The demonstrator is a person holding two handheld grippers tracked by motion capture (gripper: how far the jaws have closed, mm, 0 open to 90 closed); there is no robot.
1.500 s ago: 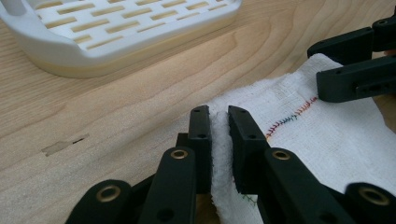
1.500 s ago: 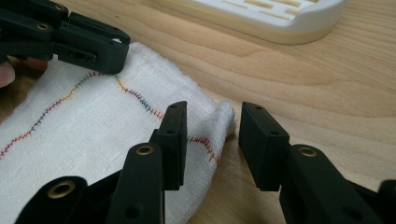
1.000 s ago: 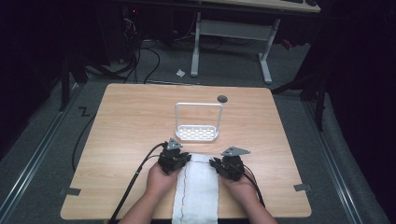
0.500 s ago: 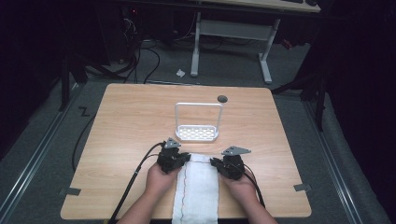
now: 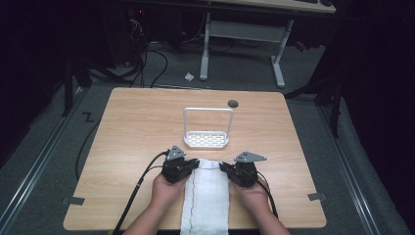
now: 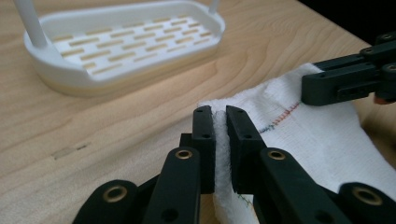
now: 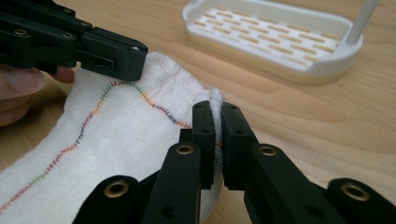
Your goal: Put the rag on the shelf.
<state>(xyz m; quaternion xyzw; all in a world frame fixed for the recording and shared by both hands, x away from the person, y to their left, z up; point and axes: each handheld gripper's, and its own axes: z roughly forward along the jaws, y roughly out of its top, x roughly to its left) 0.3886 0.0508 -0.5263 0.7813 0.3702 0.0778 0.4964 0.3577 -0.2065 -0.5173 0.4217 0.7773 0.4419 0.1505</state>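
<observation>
A light wooden tabletop [image 5: 137, 122] is carrying everything, standing on a grey floor with dark cables trailing behind its far edge. A white cloth [image 5: 208, 196] with a wavy line of multicoloured stitching is lying lengthwise at the middle of the near edge, its near end hanging over that edge. Just beyond the cloth's far end, toward the centre of the tabletop, a white slotted tray [image 5: 206, 140] with a tall hoop handle is sitting upright. A small dark round hole [image 5: 233, 103] is showing near the far edge, beyond the tray.

The person's hands are coming in from the near edge, one on each side of the cloth. The left gripper [image 6: 220, 122] is pinching the cloth's far left corner, its jaws pressed together on a fold of the fabric. The right gripper [image 7: 217, 119] is clamping the far right corner the same way, with white fabric squeezed between its jaws.
</observation>
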